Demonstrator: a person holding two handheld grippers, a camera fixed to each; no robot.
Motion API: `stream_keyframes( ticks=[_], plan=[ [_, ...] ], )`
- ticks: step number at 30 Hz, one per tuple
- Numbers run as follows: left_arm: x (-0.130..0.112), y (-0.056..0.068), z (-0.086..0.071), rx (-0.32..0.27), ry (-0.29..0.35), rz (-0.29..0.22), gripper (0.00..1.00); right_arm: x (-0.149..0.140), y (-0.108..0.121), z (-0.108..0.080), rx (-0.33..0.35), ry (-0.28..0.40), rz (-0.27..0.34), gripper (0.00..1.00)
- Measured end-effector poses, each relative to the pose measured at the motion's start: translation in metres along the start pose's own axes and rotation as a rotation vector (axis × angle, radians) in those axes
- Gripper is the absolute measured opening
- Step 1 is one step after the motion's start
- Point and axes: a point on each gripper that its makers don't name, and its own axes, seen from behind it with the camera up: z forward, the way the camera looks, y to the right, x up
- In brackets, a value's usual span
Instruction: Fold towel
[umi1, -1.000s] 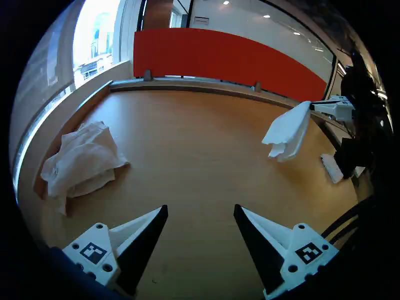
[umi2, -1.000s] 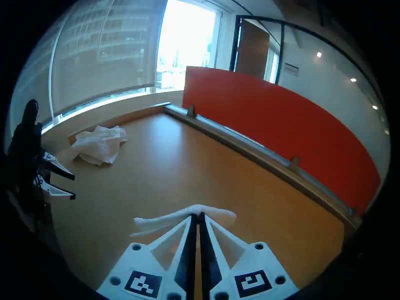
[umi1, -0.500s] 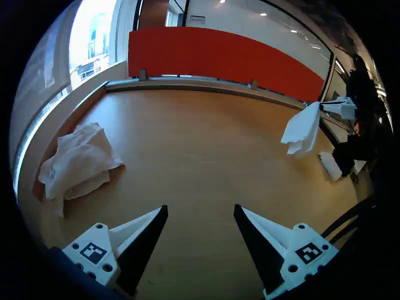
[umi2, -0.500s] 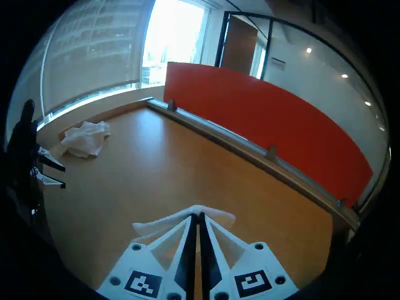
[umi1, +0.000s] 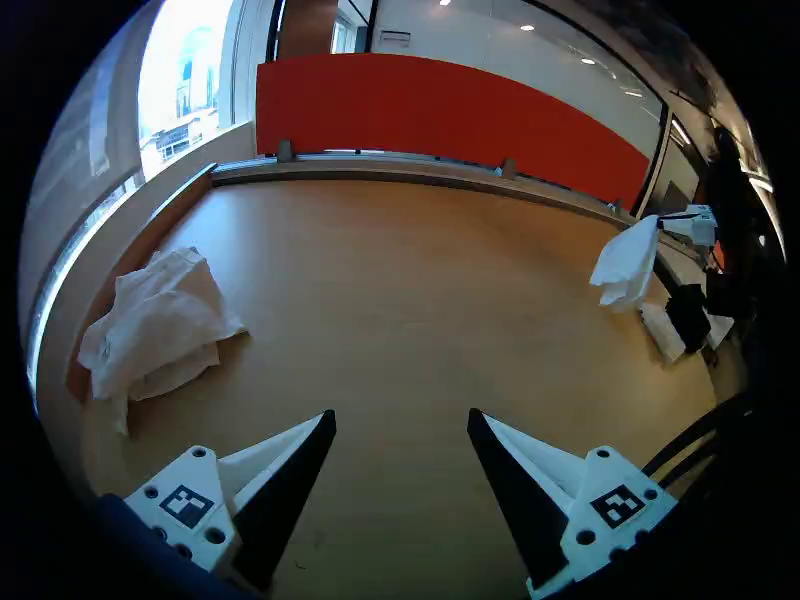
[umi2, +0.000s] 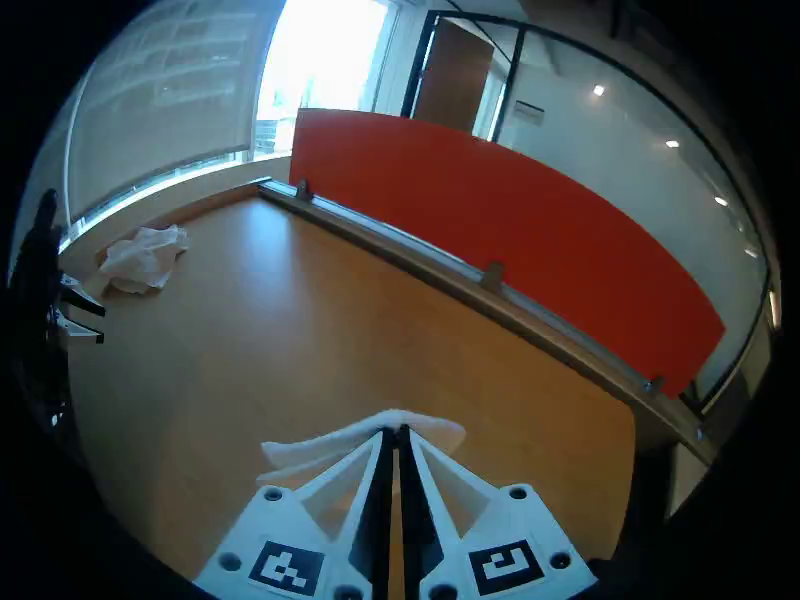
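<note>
Right tongs (umi2: 398, 432) are pinched fully closed on a white towel (umi2: 365, 440) at the bottom centre of the right gripper view, with the cloth bunched over the tips. Over the last second that towel has drifted toward the right edge of the left gripper view and looks smaller. So it's being carried away from the middle of the worktop (umi1: 400, 280), hanging limp in the air and not touching the wood. Just below it, far right, lies a small folded cloth (umi1: 662, 330). My guess is this one's either headed there or about to be laid out, and no fold shows on it yet. Left tongs (umi1: 400, 425) haven't budged: spread wide, empty, low over bare worktop at the bottom of their frame. Crumpled pile of towels (umi1: 155, 325) sits mid-left by the window-side rim, well apart from both.
</note>
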Motion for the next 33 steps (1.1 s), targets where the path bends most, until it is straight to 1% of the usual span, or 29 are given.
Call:
stream_keyframes(
  ticks=[11, 20, 29, 33],
  plan=[
    [-0.001, 0.002, 0.000, 0.010, -0.009, 0.009, 0.98, -0.025, 0.053, -0.018, -0.053, -0.031, 0.029, 0.04],
    [0.000, 0.004, 0.001, 0.018, -0.016, 0.003, 0.98, -0.048, 0.096, -0.028, -0.095, -0.064, 0.060, 0.04],
    [0.004, 0.009, 0.002, 0.026, -0.017, 0.012, 0.98, -0.071, 0.132, -0.033, -0.131, -0.092, 0.089, 0.04],
    [0.004, 0.012, 0.001, 0.028, -0.017, 0.016, 0.98, -0.079, 0.143, -0.033, -0.143, -0.100, 0.110, 0.04]
  ],
)
